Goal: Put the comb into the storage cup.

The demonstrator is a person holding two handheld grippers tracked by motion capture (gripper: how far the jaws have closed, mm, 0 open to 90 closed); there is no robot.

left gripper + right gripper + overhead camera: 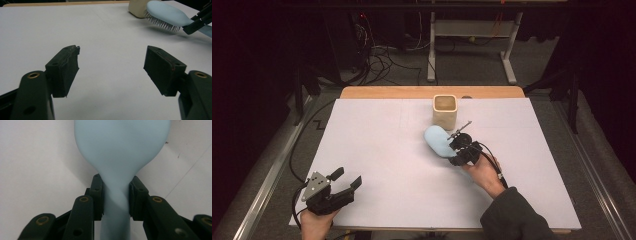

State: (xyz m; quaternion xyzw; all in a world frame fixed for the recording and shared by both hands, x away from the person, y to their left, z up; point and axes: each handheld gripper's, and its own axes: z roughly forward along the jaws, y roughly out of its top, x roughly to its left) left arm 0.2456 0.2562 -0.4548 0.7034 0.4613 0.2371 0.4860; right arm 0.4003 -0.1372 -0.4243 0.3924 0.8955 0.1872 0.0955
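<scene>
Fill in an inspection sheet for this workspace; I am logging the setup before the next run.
Surface: white sheet over a wooden table, flat, faint marks.
Job's things: light blue hairbrush, lifted off the sheet, bristles down in the left gripper view; beige square cup upright just beyond it.
Clutter: nothing seen.
Grippers: right gripper shut on the hairbrush's neck; left gripper open, nothing between the jaws, near the table's front left corner.
Cables: one trails from each gripper; loose tangle on the floor beyond the table.
Surroundings: grey floor, white desk frame behind, dark room.
</scene>
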